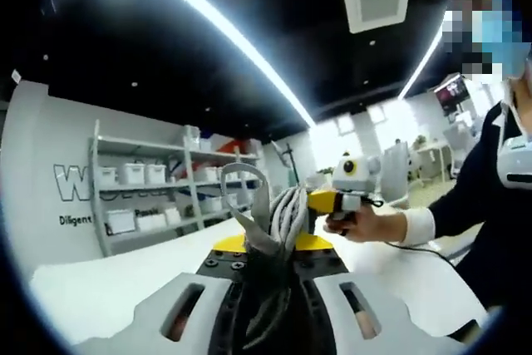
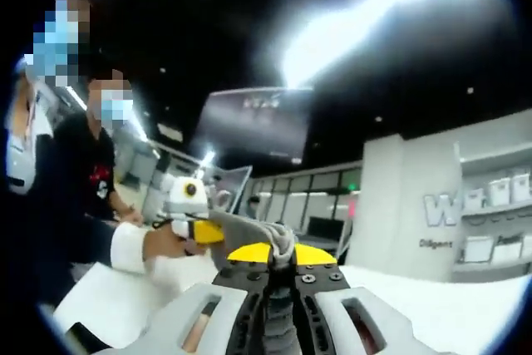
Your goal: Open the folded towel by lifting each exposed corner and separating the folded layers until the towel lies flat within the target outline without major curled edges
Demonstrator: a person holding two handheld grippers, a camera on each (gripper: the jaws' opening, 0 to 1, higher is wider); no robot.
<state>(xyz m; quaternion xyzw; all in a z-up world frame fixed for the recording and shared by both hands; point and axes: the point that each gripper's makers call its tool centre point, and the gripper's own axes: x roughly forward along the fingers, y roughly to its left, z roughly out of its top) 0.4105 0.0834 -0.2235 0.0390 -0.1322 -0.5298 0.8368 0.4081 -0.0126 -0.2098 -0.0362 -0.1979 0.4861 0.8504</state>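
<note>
The grey striped towel (image 1: 278,209) rises in a bunched fold from between the yellow jaw tips of my left gripper (image 1: 274,243), which is shut on it. In the left gripper view, my right gripper (image 1: 327,201) comes in from the right, held by a hand (image 1: 366,224), and touches the towel's far side. In the right gripper view, my right gripper (image 2: 278,255) is shut on a towel corner (image 2: 278,241). From there a grey edge of the towel (image 2: 241,224) stretches left to the left gripper (image 2: 199,230). Both grippers hold the towel up above the white table (image 1: 108,288).
A shelf rack with white bins (image 1: 141,197) stands behind the table on the left, by a wall with lettering (image 2: 449,205). A person in a dark jacket (image 1: 490,205) stands close on the right. Two people (image 2: 83,164) stand on the left in the right gripper view.
</note>
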